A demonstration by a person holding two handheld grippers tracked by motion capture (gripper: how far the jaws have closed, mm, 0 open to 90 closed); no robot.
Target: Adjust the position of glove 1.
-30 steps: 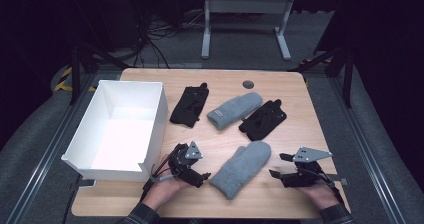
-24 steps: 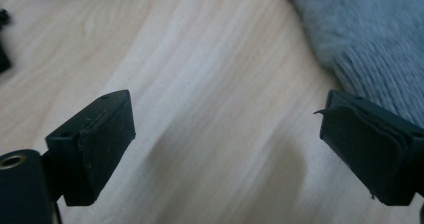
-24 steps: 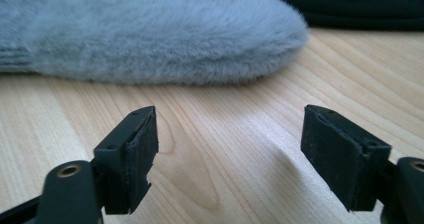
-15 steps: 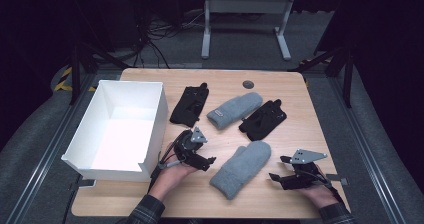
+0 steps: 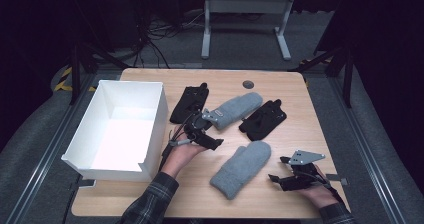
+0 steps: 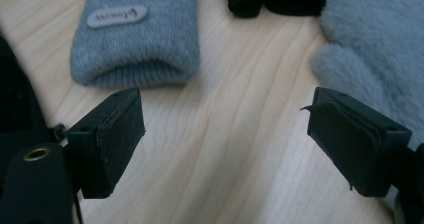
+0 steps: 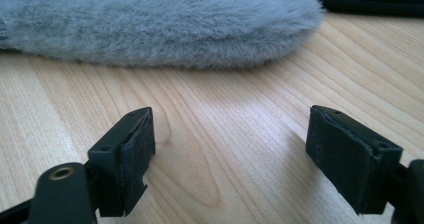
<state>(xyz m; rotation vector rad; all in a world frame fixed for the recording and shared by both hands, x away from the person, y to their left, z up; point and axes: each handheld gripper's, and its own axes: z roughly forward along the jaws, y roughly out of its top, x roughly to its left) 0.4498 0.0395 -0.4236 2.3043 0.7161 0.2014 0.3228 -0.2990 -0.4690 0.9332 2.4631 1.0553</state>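
Two grey mittens and two black gloves lie on the wooden table (image 5: 300,99). The far mitten (image 5: 235,109) has a labelled knit cuff (image 6: 132,34). My left gripper (image 5: 212,131) is open just short of that cuff, its jaws (image 6: 225,134) wide over bare wood. The near, fuzzy mitten (image 5: 240,169) lies to its right (image 6: 375,44). My right gripper (image 5: 277,169) is open and low on the table, facing the fuzzy mitten (image 7: 160,24) a short way off, with nothing between its jaws (image 7: 230,149).
A white open box (image 5: 157,121) stands at the table's left, close beside my left forearm. One black glove (image 5: 189,104) lies next to the box, the other (image 5: 262,119) right of the far mitten. A dark round disc (image 5: 248,84) sits near the far edge.
My left gripper has moved forward and slightly right, from near the table's front up to the far mitten's cuff. The right gripper has hardly moved.
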